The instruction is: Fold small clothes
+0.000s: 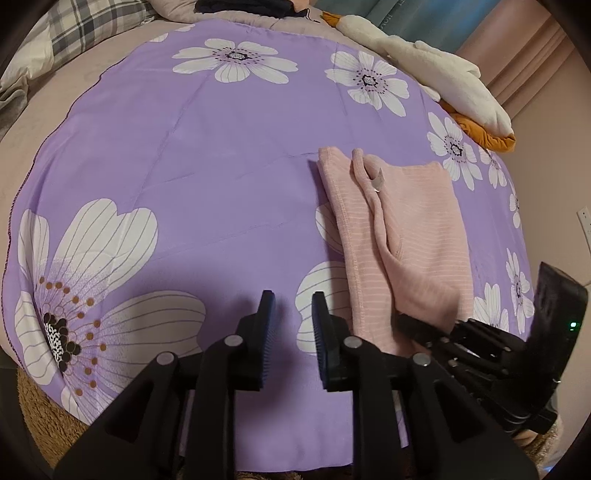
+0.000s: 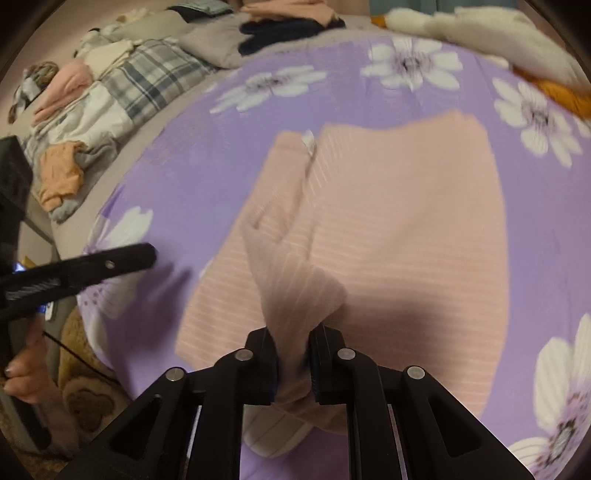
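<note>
A pink striped small garment [image 1: 410, 236] lies partly folded on the purple flowered sheet [image 1: 207, 158], at the right in the left wrist view. It fills the middle of the right wrist view [image 2: 399, 229]. My right gripper [image 2: 292, 347] is shut on a bunched near edge of the pink garment and lifts it a little; it also shows at the lower right of the left wrist view [image 1: 410, 325]. My left gripper [image 1: 293, 306] is open and empty, hovering over the sheet just left of the garment; it shows at the left of the right wrist view [image 2: 147, 254].
A white and orange plush [image 1: 436, 74] lies at the sheet's far right edge. A plaid pillow [image 2: 155, 74] and a heap of mixed clothes [image 2: 62, 177] lie to the left of the sheet. Dark clothes [image 2: 280, 29] lie at the back. A brown rug [image 2: 85, 398] is below.
</note>
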Demonstrator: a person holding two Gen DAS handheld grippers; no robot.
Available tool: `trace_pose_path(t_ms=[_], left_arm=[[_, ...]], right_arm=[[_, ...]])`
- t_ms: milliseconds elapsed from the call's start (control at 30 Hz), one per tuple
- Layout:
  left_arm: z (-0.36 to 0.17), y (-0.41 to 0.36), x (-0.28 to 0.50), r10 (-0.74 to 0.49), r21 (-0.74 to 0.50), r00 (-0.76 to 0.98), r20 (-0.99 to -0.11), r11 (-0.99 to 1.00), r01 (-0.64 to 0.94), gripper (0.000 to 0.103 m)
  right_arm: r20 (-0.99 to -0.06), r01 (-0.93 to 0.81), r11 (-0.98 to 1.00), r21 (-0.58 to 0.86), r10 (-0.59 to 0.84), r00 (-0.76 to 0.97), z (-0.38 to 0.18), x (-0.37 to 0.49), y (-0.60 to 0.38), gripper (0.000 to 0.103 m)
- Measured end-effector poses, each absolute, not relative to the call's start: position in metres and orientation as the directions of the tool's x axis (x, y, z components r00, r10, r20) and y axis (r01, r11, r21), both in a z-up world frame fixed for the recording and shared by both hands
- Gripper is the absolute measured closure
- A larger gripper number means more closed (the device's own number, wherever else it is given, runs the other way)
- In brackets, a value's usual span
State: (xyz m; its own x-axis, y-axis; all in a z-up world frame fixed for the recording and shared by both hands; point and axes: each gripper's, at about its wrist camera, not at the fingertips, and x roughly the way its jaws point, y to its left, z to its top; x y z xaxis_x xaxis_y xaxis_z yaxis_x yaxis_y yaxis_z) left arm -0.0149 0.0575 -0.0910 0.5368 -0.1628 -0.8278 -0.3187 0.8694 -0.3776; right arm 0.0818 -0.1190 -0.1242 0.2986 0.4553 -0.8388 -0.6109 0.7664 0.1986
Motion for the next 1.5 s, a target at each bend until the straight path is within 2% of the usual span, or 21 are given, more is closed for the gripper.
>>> trace_pose_path(t_ms=[33, 100, 167, 233, 300, 367, 400, 467, 567, 667, 800, 1133, 1233, 1333, 1500], left_arm=[[-0.091, 0.058, -0.014, -0.164, -0.378, 0.537, -0.827, 0.871, -0.315, 0.081], [-0.087, 0.058, -0.011, -0.167, -0.379, 0.542, -0.823, 0.873, -0.307, 0.080], [-0.081, 0.058, -0.008, -0.175, -0.386, 0.552, -0.815, 0.875, -0.293, 0.079], [-0.072, 0.057, -0.002, -0.192, -0.400, 0.572, -0.798, 0.878, -0.263, 0.078], [-0.063, 0.054, 0.005, -0.214, -0.416, 0.590, -0.779, 0.880, -0.230, 0.069], [-0.055, 0.047, 0.016, -0.263, -0.444, 0.600, -0.756, 0.879, -0.173, 0.055], [-0.054, 0.043, 0.020, -0.288, -0.456, 0.600, -0.747, 0.878, -0.147, 0.053], [-0.054, 0.032, 0.034, -0.356, -0.488, 0.587, -0.727, 0.869, -0.078, 0.049], [-0.067, 0.011, 0.060, -0.394, -0.483, 0.515, -0.761, 0.874, -0.044, 0.049], [-0.084, -0.004, 0.079, -0.383, -0.444, 0.451, -0.806, 0.895, -0.034, 0.049], [-0.100, -0.009, 0.092, -0.298, -0.358, 0.421, -0.857, 0.931, -0.069, 0.049], [-0.119, 0.008, 0.085, -0.296, -0.382, 0.422, -0.857, 0.915, -0.133, 0.046], [-0.127, 0.014, 0.083, -0.339, -0.435, 0.409, -0.847, 0.885, -0.165, 0.049], [-0.122, 0.014, 0.084, -0.362, -0.465, 0.417, -0.834, 0.868, -0.175, 0.056], [-0.107, 0.002, 0.081, -0.272, -0.372, 0.441, -0.856, 0.915, -0.158, 0.057]], right_arm=[[-0.837, -0.609, 0.766, 0.205, 0.460, 0.297, -0.123, 0.081, -0.120, 0.086], [-0.829, -0.613, 0.755, 0.232, 0.483, 0.281, -0.116, 0.079, -0.122, 0.074], [-0.810, -0.614, 0.745, 0.261, 0.515, 0.280, -0.106, 0.075, -0.128, 0.055], [-0.786, -0.614, 0.739, 0.276, 0.542, 0.299, -0.096, 0.068, -0.138, 0.051], [-0.766, -0.612, 0.737, 0.286, 0.560, 0.317, -0.087, 0.064, -0.148, 0.050], [-0.747, -0.593, 0.753, 0.285, 0.562, 0.355, -0.079, 0.062, -0.160, 0.047], [-0.741, -0.581, 0.763, 0.284, 0.559, 0.372, -0.077, 0.062, -0.165, 0.046], [-0.737, -0.544, 0.793, 0.275, 0.537, 0.411, -0.076, 0.065, -0.177, 0.045], [-0.754, -0.465, 0.847, 0.257, 0.477, 0.452, -0.082, 0.073, -0.190, 0.045], [-0.769, -0.414, 0.872, 0.262, 0.448, 0.457, -0.090, 0.076, -0.201, 0.045], [-0.778, -0.374, 0.890, 0.262, 0.424, 0.463, -0.097, 0.077, -0.210, 0.045], [-0.786, -0.346, 0.892, 0.291, 0.429, 0.446, -0.106, 0.078, -0.219, 0.045], [-0.788, -0.338, 0.893, 0.297, 0.429, 0.441, -0.108, 0.078, -0.221, 0.045], [-0.790, -0.328, 0.895, 0.302, 0.428, 0.438, -0.109, 0.078, -0.222, 0.045], [-0.789, -0.325, 0.898, 0.297, 0.423, 0.446, -0.108, 0.076, -0.224, 0.045]])
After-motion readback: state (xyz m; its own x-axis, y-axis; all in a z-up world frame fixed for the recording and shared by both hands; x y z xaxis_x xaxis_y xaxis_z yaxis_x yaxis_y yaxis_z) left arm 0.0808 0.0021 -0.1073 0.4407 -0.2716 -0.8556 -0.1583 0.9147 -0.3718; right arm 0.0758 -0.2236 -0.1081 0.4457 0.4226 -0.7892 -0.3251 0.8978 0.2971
